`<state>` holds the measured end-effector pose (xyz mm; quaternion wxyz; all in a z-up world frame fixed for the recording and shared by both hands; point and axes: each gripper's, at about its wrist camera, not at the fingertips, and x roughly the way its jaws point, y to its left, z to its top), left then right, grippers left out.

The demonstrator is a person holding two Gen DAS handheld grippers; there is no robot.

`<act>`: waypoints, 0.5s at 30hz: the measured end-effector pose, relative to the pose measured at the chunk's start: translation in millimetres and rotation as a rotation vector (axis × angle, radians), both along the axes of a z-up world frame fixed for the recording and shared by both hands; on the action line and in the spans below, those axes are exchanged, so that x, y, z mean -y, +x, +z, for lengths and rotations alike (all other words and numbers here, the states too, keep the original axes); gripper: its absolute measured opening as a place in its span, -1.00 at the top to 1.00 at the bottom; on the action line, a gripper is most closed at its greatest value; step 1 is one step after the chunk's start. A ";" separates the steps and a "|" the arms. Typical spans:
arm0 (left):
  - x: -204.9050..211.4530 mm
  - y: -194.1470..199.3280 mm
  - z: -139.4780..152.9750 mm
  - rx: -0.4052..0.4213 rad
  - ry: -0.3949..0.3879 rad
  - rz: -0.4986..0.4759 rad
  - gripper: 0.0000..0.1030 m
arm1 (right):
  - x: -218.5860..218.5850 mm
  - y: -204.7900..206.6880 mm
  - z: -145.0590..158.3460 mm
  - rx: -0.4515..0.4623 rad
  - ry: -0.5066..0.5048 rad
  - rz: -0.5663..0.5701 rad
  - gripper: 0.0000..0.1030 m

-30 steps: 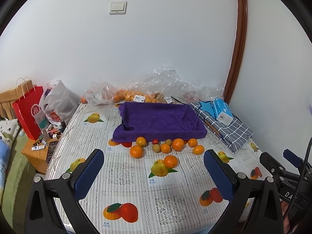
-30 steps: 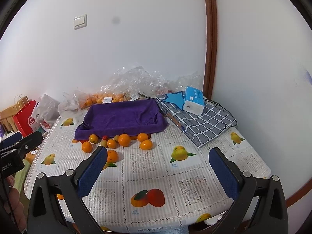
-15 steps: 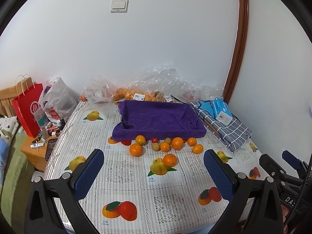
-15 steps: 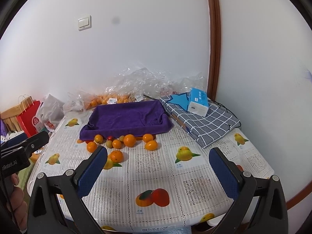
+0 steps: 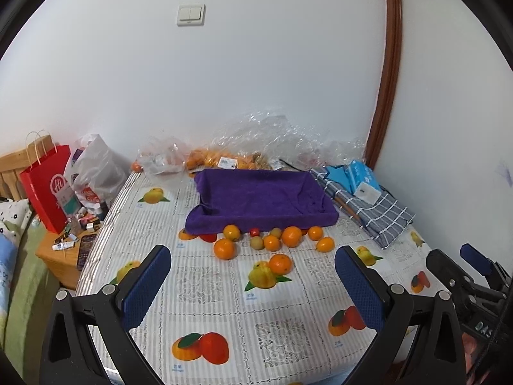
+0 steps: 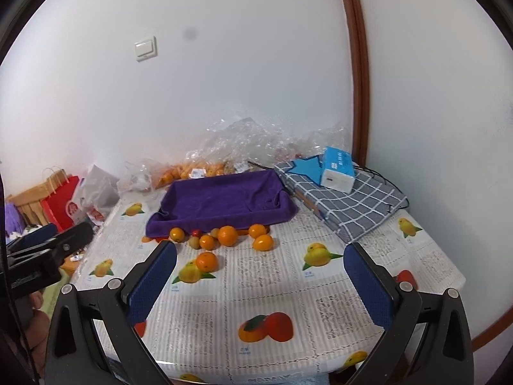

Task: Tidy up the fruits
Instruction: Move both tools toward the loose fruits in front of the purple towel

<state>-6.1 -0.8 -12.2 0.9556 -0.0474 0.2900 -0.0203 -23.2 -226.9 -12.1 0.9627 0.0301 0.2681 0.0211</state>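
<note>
At the near edge of a table (image 5: 198, 292) laid with a fruit-print cloth, two hand-held grippers hang with jaws spread wide and nothing between them. Far left, beside the table, a red paper bag (image 5: 48, 189) bears a white round logo that looks like "Hi", though that is not certain; a grey plastic bag (image 5: 96, 173) sits next to it. The left gripper (image 5: 253, 276) faces the loose fruit (image 5: 272, 240), oranges and a few smaller pieces strung in a left-to-right row touching or just beside the front lip of a purple cloth-lined tray (image 5: 259, 195), which holds none. One orange (image 5: 280, 263) lies apart, nearest the tools. From the left gripper the row sits straight ahead and slightly right; from the right gripper (image 6: 259, 272) the fruit (image 6: 221, 235) lies ahead and to its left, so the left one appears better placed for a first pick, the tray just beyond. Behind, clear bags (image 5: 224, 157) hold more oranges, their white labels too small to read. Right of the tray, a blue box (image 6: 336, 173) rests on a folded checked cloth (image 6: 362, 205); its print is illegible. Letters "DAS" show on the right gripper's body in the left view.
</note>
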 end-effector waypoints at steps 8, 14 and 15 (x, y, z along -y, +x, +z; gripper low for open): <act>-13.1 -3.7 2.2 0.021 -0.046 0.004 -1.00 | -13.5 1.6 -4.1 0.018 -0.038 0.013 -0.99; -17.6 -2.1 3.4 0.036 -0.035 0.016 -1.00 | -17.3 6.4 -7.7 0.026 -0.027 0.017 -0.99; -19.2 -1.0 2.9 0.039 -0.032 0.021 -1.00 | -17.4 8.5 -9.2 0.021 -0.023 0.019 -0.99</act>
